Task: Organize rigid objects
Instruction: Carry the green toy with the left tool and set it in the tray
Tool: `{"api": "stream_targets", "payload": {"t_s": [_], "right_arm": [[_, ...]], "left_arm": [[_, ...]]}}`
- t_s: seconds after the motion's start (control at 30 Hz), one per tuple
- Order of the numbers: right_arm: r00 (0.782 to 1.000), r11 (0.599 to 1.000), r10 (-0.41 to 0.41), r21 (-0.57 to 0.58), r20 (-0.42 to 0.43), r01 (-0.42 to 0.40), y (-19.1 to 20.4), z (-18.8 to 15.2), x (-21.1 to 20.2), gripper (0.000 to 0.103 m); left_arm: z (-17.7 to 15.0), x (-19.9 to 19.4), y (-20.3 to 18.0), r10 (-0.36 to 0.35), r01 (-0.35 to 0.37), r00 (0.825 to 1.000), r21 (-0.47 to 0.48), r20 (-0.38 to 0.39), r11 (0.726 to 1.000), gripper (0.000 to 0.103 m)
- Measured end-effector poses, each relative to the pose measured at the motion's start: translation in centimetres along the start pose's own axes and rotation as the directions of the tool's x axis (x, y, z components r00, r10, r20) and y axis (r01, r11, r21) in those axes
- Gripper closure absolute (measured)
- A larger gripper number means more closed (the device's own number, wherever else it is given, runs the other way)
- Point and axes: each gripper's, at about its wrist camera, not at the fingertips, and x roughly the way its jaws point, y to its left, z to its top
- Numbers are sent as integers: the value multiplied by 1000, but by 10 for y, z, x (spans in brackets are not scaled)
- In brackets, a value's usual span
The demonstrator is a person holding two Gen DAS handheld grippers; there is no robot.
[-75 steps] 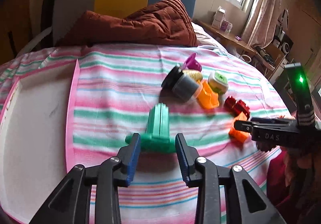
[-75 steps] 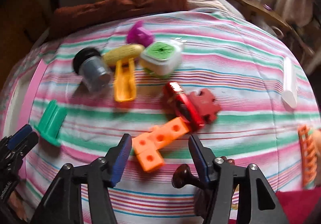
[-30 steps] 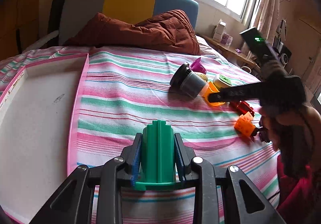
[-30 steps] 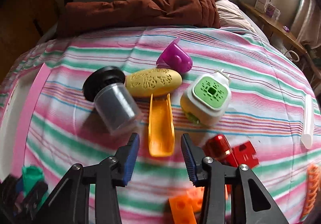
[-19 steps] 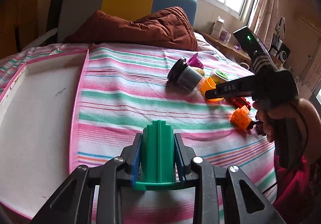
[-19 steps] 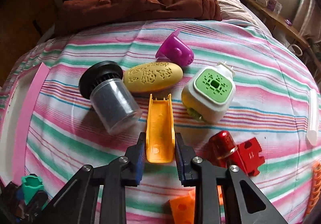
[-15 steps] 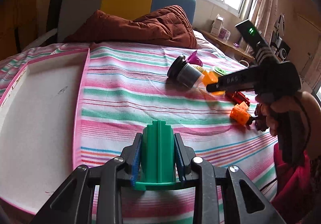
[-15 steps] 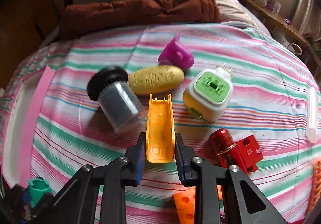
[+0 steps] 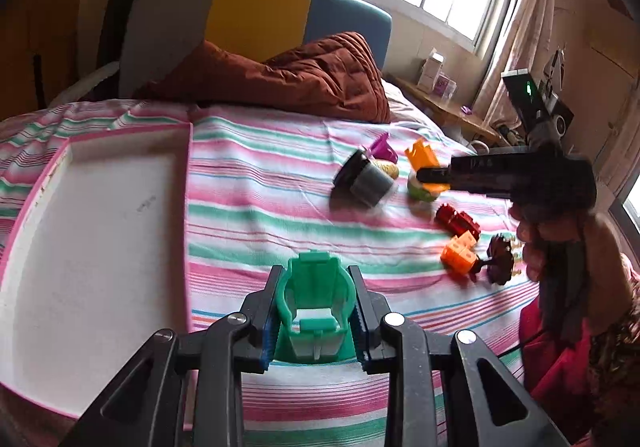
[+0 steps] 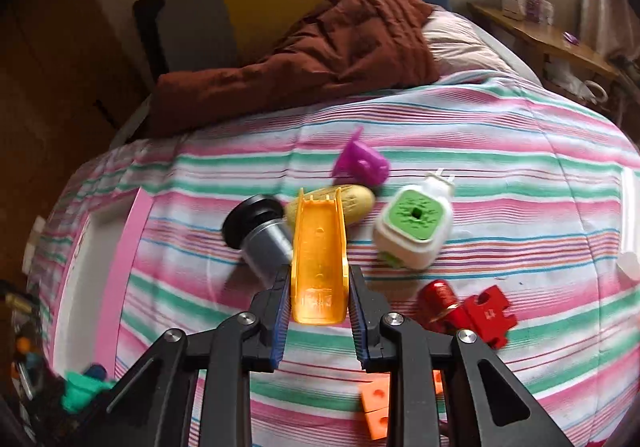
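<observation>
Currently both claws are loaded. Left claw (image 9: pixel 316 321) is clamped on a green plastic piece (image 9: pixel 314 303), pads pressing its two sides, held above the striped bedspread (image 9: pixel 260 199) just right of the white tray (image 9: pixel 92 231) with the pink rim; the tray lies flat on the bed at the left. Right claw (image 10: pixel 318 311) grips an orange chute-shaped piece (image 10: pixel 319 259) at its near end, the piece pointing away from the camera and lifted clear of the bedspread; in the left wrist view the same orange piece (image 9: pixel 424 159) sticks up from the claw tips above the other toys. Remaining items lie loose on the bedspread: a grey jar with a black lid (image 10: pixel 262 243) on its side, a yellow oval piece (image 10: pixel 358 203) just beyond it, a purple piece (image 10: pixel 362 165) further back, a white plug-in unit with a green face (image 10: pixel 414 223) to the right, a red cylinder touching a red puzzle piece (image 10: pixel 486 313), and orange blocks (image 10: pixel 376 407) nearest the camera, partly hidden by the claw arm. A brown quilt (image 10: pixel 320 59) is bunched at the head of the bed. Motion blur on the jar in the left wrist view.
</observation>
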Motion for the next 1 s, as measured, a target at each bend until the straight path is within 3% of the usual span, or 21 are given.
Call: {"api": "stream_targets", "payload": {"t_s": [0.3, 0.5, 0.7, 1.0], "right_arm": [[1000, 998, 28, -56, -5, -28, 14, -7, 2, 76], [999, 997, 33, -68, -1, -33, 17, -7, 4, 76], [999, 995, 35, -97, 4, -35, 25, -8, 5, 76], [998, 989, 55, -139, -8, -56, 39, -14, 11, 76]], "left_arm": [[34, -21, 47, 18, -15, 999, -78, 42, 997, 74], [61, -20, 94, 106, -99, 993, -116, 55, 988, 74], [90, 6, 152, 266, -262, 964, -148, 4, 954, 74], [111, 54, 195, 378, -384, 923, -144, -69, 912, 74]]}}
